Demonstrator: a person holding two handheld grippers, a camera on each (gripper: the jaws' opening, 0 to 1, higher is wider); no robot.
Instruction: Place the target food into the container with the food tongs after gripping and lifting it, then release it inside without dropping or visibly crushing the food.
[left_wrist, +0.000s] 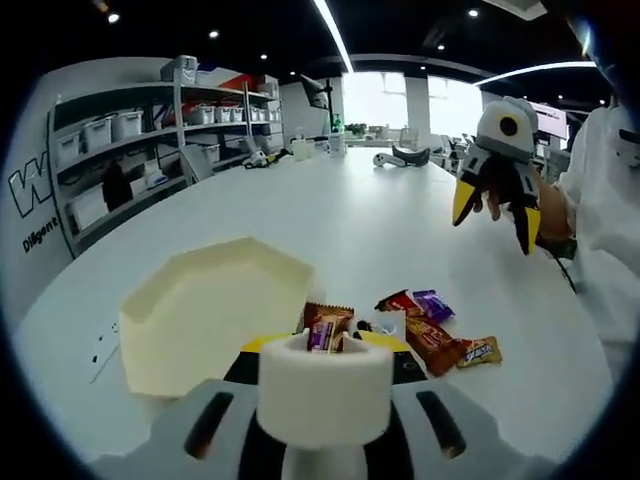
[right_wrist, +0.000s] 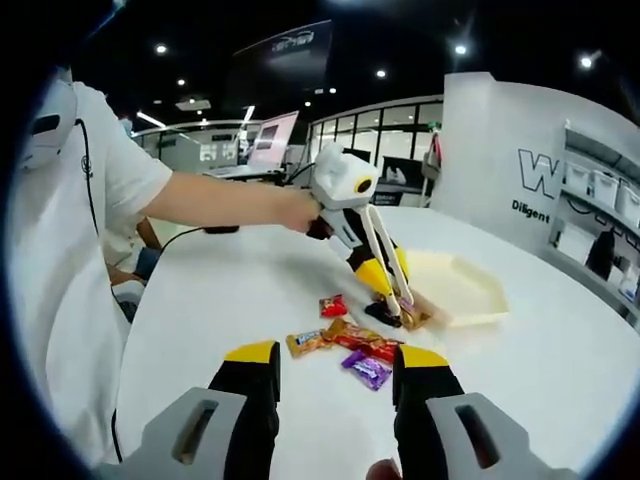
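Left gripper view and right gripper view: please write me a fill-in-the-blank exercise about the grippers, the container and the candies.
1. The left gripper is shut on the white ___.
2. The right gripper has its jaws ___.
3. The cream container has ___ candies inside.
4. On the white table, the candy nearest the right gripper is ___.
Missing words: tongs; open; no; purple.

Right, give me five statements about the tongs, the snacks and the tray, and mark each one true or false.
1. The left gripper holds white tongs. True.
2. The tongs' tips are at a brown snack beside the cream tray. True.
3. The tray already has snacks piled in it. False: its inside looks bare.
4. The right gripper is shut on a purple snack. False: its jaws stand open, and the purple snack lies on the table.
5. A red snack lies on the table. True.
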